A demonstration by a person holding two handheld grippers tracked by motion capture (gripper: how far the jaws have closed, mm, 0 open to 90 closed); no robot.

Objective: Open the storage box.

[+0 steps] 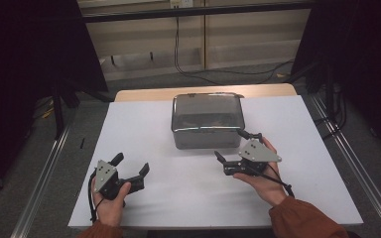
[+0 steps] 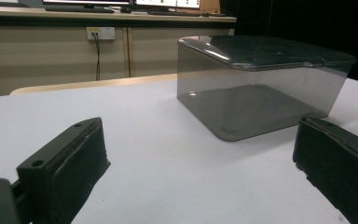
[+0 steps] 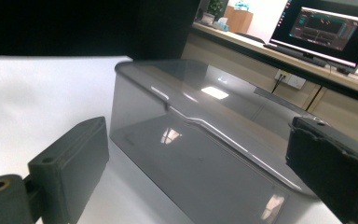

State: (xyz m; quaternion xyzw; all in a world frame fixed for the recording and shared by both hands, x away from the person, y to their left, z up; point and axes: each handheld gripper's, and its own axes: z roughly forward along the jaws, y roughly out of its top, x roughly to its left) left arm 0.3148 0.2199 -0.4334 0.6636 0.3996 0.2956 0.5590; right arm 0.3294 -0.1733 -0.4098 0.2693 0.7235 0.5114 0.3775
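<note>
Smoky translucent plastic formed the lidded, round-cornered box (image 1: 207,120), which sat toward the far middle of the matte white table (image 1: 144,124). Near the front edge the left gripper (image 1: 131,165) rested with jaws spread wide, empty. The right gripper (image 1: 234,145), likewise gaping and empty, lay tilted beside the box's near right corner.

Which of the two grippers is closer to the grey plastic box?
The right gripper. Its open jaws almost reach the box at its front right corner, while the left gripper is farther back, with bare table between.
</note>
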